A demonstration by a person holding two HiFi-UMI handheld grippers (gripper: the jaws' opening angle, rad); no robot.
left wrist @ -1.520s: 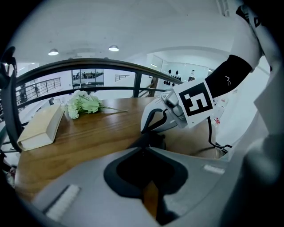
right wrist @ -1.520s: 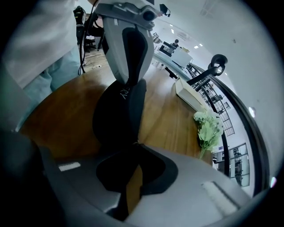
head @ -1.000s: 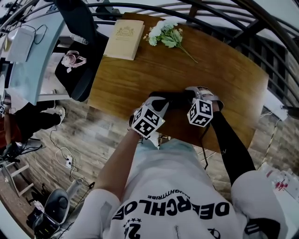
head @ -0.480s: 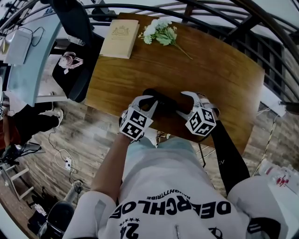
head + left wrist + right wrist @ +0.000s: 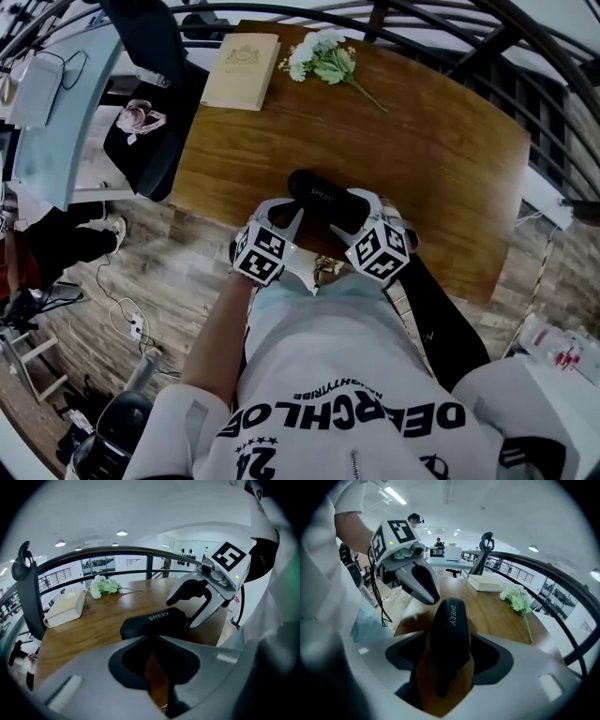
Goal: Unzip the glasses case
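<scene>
A black glasses case (image 5: 326,199) marked SHERY lies on the wooden table (image 5: 450,150) near its front edge. My right gripper (image 5: 367,202) holds the case's right end. In the right gripper view the case (image 5: 451,630) runs between the two pads, which press on its sides. My left gripper (image 5: 286,217) sits at the case's near long side. In the left gripper view its jaws (image 5: 152,639) meet at the tips just short of the case (image 5: 154,620). I cannot see whether the tips pinch anything. The zip itself does not show.
A cream book (image 5: 242,70) and a bunch of white flowers (image 5: 323,58) lie at the table's far side. A black office chair (image 5: 155,56) stands left of the table. A dark railing (image 5: 525,56) curves round the back and right.
Both grippers have drawn back toward the table's front edge. The left one has left the case's left end for its near side, so more of the case top shows.
</scene>
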